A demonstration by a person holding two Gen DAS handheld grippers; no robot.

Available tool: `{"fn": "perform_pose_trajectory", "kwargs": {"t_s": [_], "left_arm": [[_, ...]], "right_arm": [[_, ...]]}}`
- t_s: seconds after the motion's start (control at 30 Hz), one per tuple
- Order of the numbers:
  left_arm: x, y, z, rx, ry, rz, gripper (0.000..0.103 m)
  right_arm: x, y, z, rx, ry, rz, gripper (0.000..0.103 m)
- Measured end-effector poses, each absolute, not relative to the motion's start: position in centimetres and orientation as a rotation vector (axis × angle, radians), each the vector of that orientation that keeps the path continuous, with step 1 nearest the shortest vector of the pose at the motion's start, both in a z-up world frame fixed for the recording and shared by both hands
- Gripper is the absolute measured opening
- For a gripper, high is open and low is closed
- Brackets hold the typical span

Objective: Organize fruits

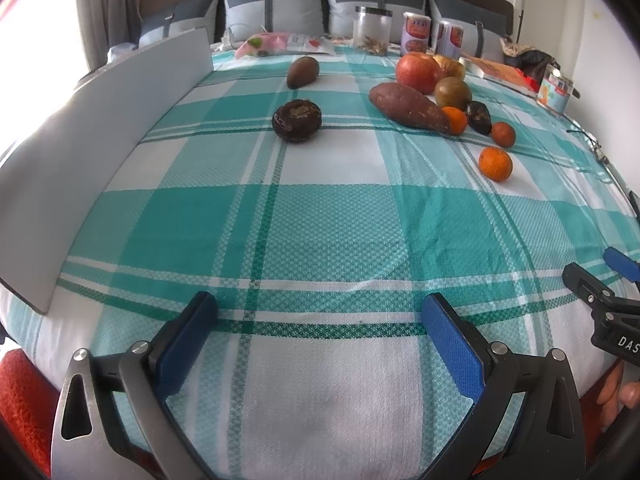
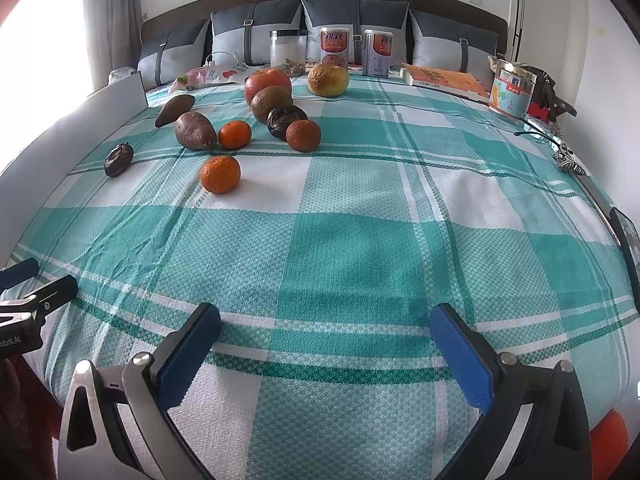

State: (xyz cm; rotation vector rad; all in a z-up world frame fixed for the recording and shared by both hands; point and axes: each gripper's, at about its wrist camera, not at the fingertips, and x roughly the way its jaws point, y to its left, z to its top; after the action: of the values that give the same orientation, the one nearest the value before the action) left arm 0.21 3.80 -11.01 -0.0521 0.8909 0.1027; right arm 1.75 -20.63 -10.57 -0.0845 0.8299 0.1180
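A green-and-white checked cloth covers the whole work surface, with a grey board standing along its left edge and grey pillows lined up behind it. At the far edge stand a clear jar and two printed cans, with a book and a tin off to the right. The fruit sits in a loose cluster in the far left part of the cloth: a sweet potato lies in front of a red apple, with a green-brown round fruit just beside the apple and a yellowish fruit behind it. Two dark fruits lie apart near the board. Three small oranges are scattered at the front of the cluster, the nearest one alone. The left gripper and the right gripper hover low over the near cloth, each with its blue pads spread wide and nothing between them, well apart from the fruit.
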Motion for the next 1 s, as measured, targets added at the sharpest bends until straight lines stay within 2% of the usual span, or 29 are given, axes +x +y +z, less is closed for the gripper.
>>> {"fn": "perform_pose_trajectory", "kwargs": {"t_s": [1.0], "left_arm": [[0.04,3.76,-10.91,-0.046,0.905,0.092,0.103]], "right_arm": [[1.92,-20.54,-10.57,-0.090,0.843,0.113,0.103]]}}
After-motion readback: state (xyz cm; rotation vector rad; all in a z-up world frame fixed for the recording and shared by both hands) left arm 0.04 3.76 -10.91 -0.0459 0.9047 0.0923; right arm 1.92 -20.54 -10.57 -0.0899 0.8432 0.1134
